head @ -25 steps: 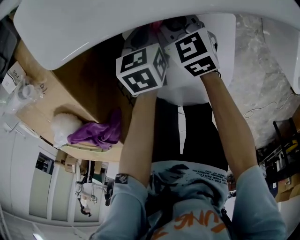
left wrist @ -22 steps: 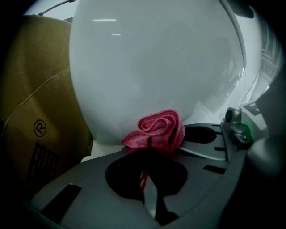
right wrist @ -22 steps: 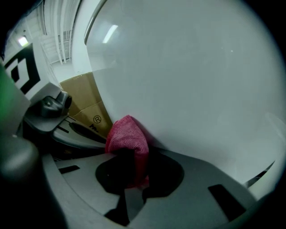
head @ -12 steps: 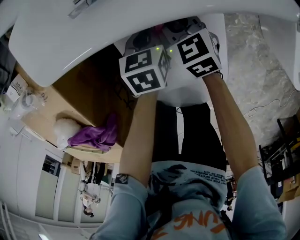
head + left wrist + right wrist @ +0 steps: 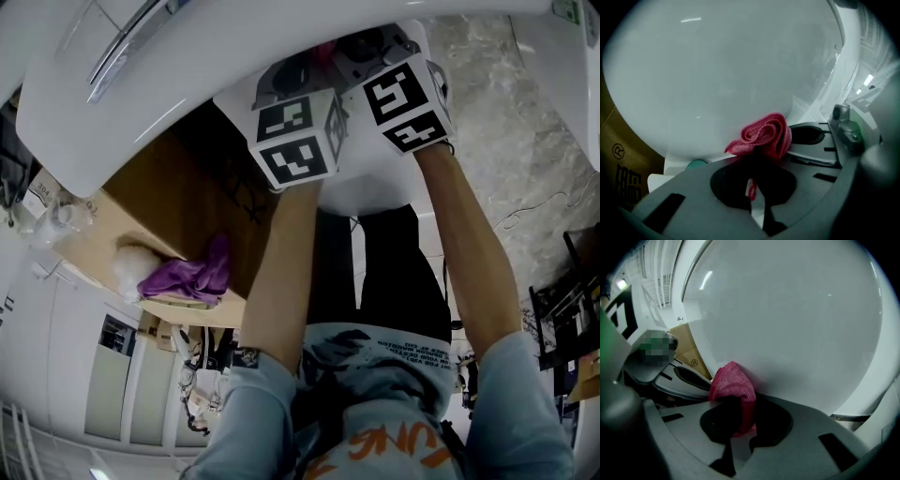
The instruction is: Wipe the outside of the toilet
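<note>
The white toilet point(image 5: 187, 66) fills the top of the head view, and its smooth outer bowl point(image 5: 717, 70) point(image 5: 787, 310) looms in front of both gripper views. A red cloth point(image 5: 323, 49) is pressed against that bowl. My left gripper point(image 5: 281, 82) is shut on a bunched fold of the red cloth point(image 5: 764, 136). Right beside it, my right gripper point(image 5: 370, 52) is shut on the same red cloth point(image 5: 733, 385). The two marker cubes almost touch. The jaw tips are mostly hidden behind the cubes in the head view.
A brown cardboard box point(image 5: 178, 202) stands left of the toilet, with a purple cloth point(image 5: 183, 277) and a white fluffy bundle point(image 5: 131, 262) on it. Grey marble floor point(image 5: 506, 122) lies to the right, with another white fixture point(image 5: 572, 75) at the far right edge.
Both grippers have shifted slightly right along the bowl, still side by side and holding the red cloth. The head view has tilted and shows more of the toilet.
</note>
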